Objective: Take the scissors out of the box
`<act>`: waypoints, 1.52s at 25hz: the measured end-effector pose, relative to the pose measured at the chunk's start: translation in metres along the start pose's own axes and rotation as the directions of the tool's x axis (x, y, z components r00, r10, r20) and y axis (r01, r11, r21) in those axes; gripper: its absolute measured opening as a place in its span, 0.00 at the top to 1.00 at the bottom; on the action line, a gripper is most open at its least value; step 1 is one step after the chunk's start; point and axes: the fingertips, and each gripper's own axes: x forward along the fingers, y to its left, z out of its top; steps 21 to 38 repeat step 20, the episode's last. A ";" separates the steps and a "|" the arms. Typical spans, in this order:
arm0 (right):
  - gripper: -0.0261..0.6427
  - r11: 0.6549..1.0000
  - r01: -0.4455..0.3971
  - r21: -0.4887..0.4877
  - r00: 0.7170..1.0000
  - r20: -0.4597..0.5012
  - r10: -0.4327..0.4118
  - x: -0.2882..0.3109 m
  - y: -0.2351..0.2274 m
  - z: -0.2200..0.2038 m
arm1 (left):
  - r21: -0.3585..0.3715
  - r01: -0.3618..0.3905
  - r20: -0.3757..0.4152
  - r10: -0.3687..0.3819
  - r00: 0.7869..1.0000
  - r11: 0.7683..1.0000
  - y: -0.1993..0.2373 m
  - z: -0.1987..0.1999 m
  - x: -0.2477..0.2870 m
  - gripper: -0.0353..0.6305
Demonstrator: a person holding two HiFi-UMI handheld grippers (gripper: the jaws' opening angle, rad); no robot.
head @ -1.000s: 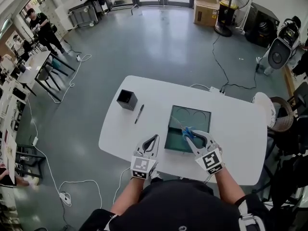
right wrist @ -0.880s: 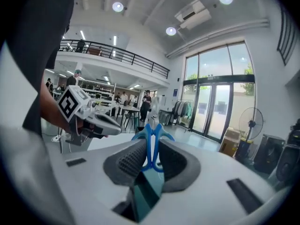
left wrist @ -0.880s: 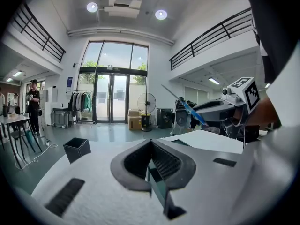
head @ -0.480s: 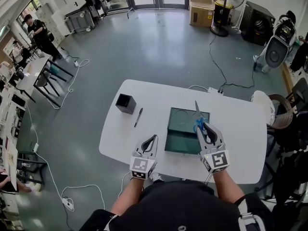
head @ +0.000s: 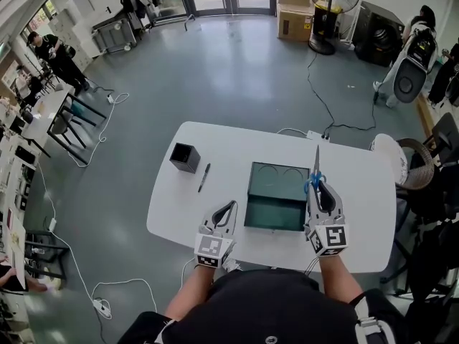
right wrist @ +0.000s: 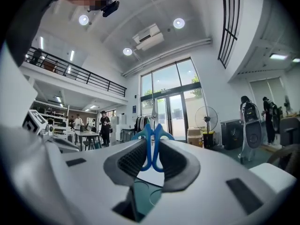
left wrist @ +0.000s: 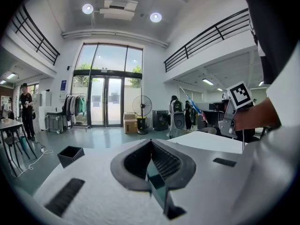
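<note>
Blue-handled scissors (head: pixel 315 162) are clamped by their handles in my right gripper (head: pixel 318 183), above the table just right of the dark green box (head: pixel 275 205). Their blades point away from me. In the right gripper view the blue handle loops (right wrist: pixel 152 146) sit between the pads with the blades rising beyond, and the open box (right wrist: pixel 140 191) lies below. My left gripper (head: pixel 227 209) rests at the table's near edge, left of the box, shut and empty. The left gripper view shows its tips (left wrist: pixel 151 143) meeting, with the scissors (left wrist: pixel 194 106) far to the right.
A black square cup (head: pixel 185 157) and a black pen (head: pixel 204 177) lie on the white table (head: pixel 358 206) left of the box. A chair stands at the table's right end (head: pixel 412 167). People, desks and a fan are farther off on the grey floor.
My right gripper has lifted the scissors out of the box and carried them right, turning so the blades point straight away. The left gripper has stayed put.
</note>
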 end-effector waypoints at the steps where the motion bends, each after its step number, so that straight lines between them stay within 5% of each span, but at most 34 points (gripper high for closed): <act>1: 0.83 1.000 0.001 -0.002 1.000 0.001 -0.001 0.000 0.000 0.001 | 0.002 -0.002 0.002 0.002 1.000 1.000 0.000 0.001 0.000 0.93; 38: 0.83 0.998 -0.009 -0.056 1.000 -0.006 0.009 -0.002 0.001 0.001 | 0.000 0.004 -0.004 -0.004 1.000 1.000 -0.004 0.000 0.004 0.93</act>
